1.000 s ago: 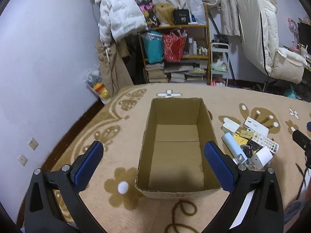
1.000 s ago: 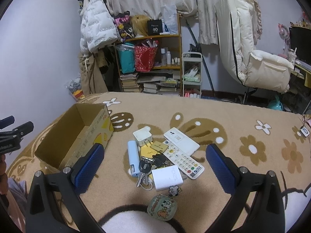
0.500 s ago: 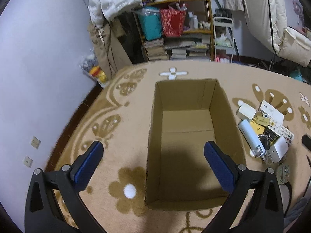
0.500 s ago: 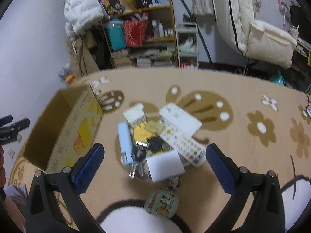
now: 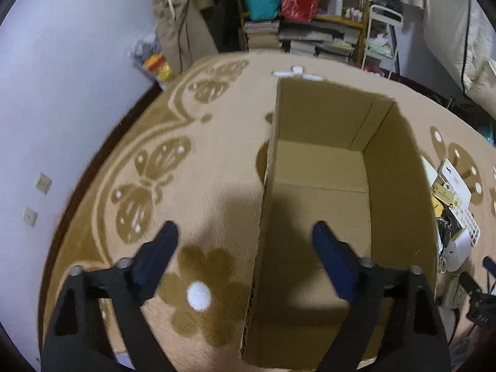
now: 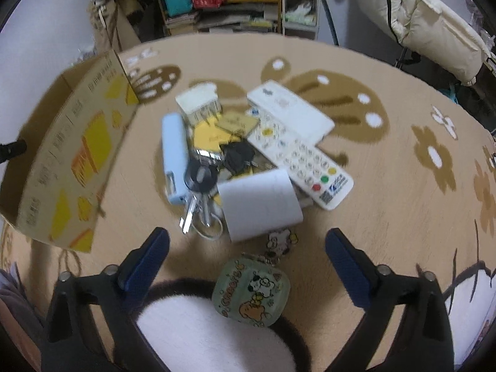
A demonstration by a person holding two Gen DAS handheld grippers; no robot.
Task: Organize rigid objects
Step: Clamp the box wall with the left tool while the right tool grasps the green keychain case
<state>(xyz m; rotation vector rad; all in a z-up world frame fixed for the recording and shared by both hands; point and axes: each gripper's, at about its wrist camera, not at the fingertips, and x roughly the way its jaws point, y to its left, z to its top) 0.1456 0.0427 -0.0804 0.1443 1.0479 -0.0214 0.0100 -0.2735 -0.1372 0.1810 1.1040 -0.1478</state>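
Note:
An empty cardboard box (image 5: 322,198) stands open on the patterned rug. My left gripper (image 5: 245,241) hangs open, straddling the box's left wall, one finger inside and one outside. In the right wrist view the box (image 6: 68,148) lies at the left, and a pile sits in the middle: a white remote (image 6: 297,155), a white flat case (image 6: 288,108), a light-blue power bank (image 6: 173,152), keys (image 6: 198,192), a white block (image 6: 260,204), a small white adapter (image 6: 200,105) and yellow cards (image 6: 210,133). My right gripper (image 6: 246,251) is open just short of the pile, above a green cartoon pouch (image 6: 252,291).
A cluttered shelf (image 6: 223,3) with books, a teal bin and a red bag stands beyond the rug. A cream chair (image 6: 434,21) is at the far right. The lilac wall (image 5: 62,93) runs along the rug's left side. Bare rug (image 6: 387,186) lies right of the pile.
Both grippers have dropped and tilted downward. The left one moved closer over the box's left wall. The right one came nearer the pile, which now looks larger.

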